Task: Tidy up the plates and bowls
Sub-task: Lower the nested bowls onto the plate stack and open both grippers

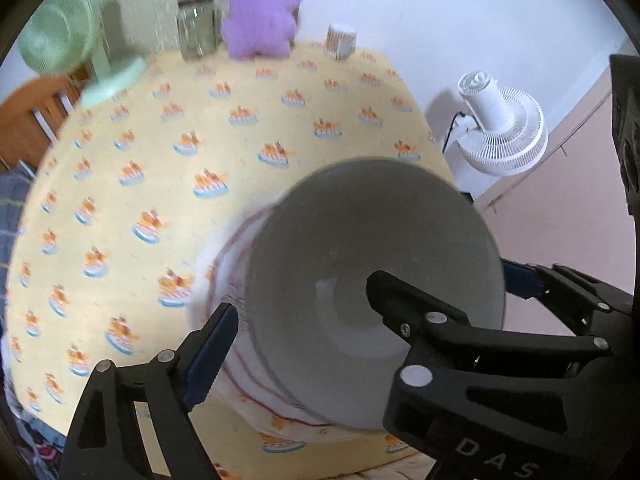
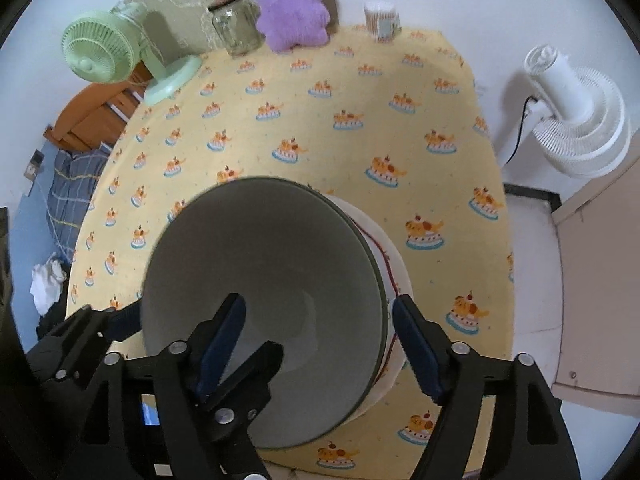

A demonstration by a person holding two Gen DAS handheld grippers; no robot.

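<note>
- So, stacking step looks done: grey conical ceramic bowl [image 2: 264, 292] sitting on top of a white plate with thin red rim lines [image 2: 394, 264], near the front of the yellow cake-print tablecloth [image 2: 360, 92].
- Left gripper [image 1: 302, 304] spread wide, one blue pad outside the bowl's rim, other finger over the inside, neither pressing. Nothing held.
- Right gripper [image 2: 320, 336] same deal: jaws wide around the bowl's edge, pads clear of it. Holding nothing.
- Probably just let go, judging by both sets of fingers straddling the rim without contact.
- Next move: lift both grippers straight off without clipping the rim, since the bowl sits a bit off-centre on the plate and could slide. Then hunt for more dishes, though none show up in either view.
- Around the back edge: mint green desk fan [image 2: 100, 52], clear glass jar with a cork lid [image 2: 234, 26], fuzzy purple plush toy [image 2: 294, 8], small striped mug [image 2: 382, 20]. All well apart from the stack.
- White floor fan [image 2: 576, 120] off the table to the side. Nothing really blocking.
</note>
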